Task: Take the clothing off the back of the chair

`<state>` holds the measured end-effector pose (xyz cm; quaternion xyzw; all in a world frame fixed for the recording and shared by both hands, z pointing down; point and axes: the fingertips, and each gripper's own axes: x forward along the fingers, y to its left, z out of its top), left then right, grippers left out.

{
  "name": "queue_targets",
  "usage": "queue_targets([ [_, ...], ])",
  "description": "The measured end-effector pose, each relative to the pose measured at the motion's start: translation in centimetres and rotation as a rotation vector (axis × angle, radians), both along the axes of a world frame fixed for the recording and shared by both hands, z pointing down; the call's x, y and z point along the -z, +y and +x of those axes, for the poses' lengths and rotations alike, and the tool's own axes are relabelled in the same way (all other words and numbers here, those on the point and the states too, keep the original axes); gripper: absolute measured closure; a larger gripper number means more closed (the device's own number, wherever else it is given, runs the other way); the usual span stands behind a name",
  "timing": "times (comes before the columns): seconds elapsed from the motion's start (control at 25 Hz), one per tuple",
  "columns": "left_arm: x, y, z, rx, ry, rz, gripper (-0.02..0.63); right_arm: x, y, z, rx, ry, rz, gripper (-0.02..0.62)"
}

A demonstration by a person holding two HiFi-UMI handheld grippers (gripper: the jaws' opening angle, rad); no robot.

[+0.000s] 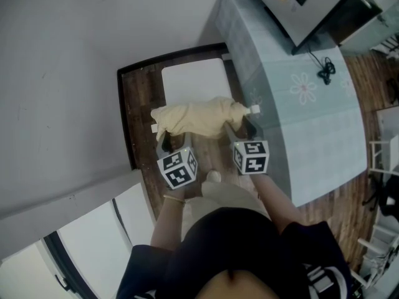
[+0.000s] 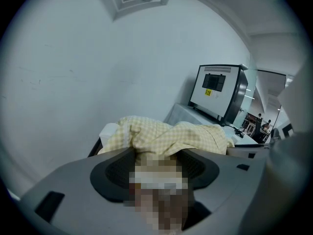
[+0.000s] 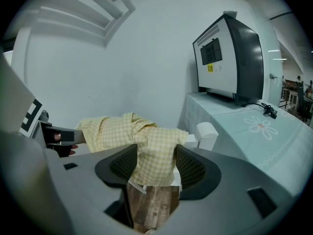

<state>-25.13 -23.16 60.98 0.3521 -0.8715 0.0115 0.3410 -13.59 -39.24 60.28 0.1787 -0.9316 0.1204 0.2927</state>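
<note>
A pale yellow checked garment (image 1: pixel 196 117) lies bunched along the top of a white chair's back, whose end posts (image 1: pixel 254 109) poke out at both sides. The chair's seat (image 1: pixel 193 83) lies beyond it. My left gripper (image 1: pixel 165 141) is shut on the garment's left part, and the cloth (image 2: pixel 166 136) fills the gap between its pads. My right gripper (image 1: pixel 245 128) is shut on the right part; a fold of the cloth (image 3: pixel 154 151) hangs between its pads (image 3: pixel 193 168). The chair post (image 3: pixel 207 132) stands just right of it.
A table with a light green cloth (image 1: pixel 299 104) stands close on the right, bearing a boxy appliance (image 1: pixel 299 5) and a black cable (image 1: pixel 325 70). A white wall (image 1: pixel 62 73) bounds the left. The floor (image 1: pixel 140 117) is dark wood.
</note>
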Motion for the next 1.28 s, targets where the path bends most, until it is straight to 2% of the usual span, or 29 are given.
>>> queue_targets([
  [0.2,0.1,-0.1,0.2,-0.005,0.01,-0.002,0.359,0.1,0.0,0.0,0.003,0.006,0.017,0.34],
  [0.36,0.1,-0.6,0.6,-0.024,0.031,0.005,0.418,0.1,0.2,-0.2,0.021,0.017,0.014,0.401],
  [0.52,0.2,-1.1,0.9,-0.043,0.041,0.005,0.508,0.2,0.5,-0.4,0.034,0.019,0.014,0.462],
  [0.64,0.4,-1.2,1.0,-0.057,0.047,0.009,0.537,0.3,0.5,-0.4,0.04,0.02,0.011,0.497],
  [0.84,0.5,-1.1,1.0,-0.085,0.044,0.003,0.551,0.4,0.8,-0.3,0.044,0.027,0.011,0.518],
  [1.28,1.4,-0.2,2.4,-0.123,0.034,0.017,0.555,1.4,2.0,0.6,0.024,0.007,0.012,0.523],
])
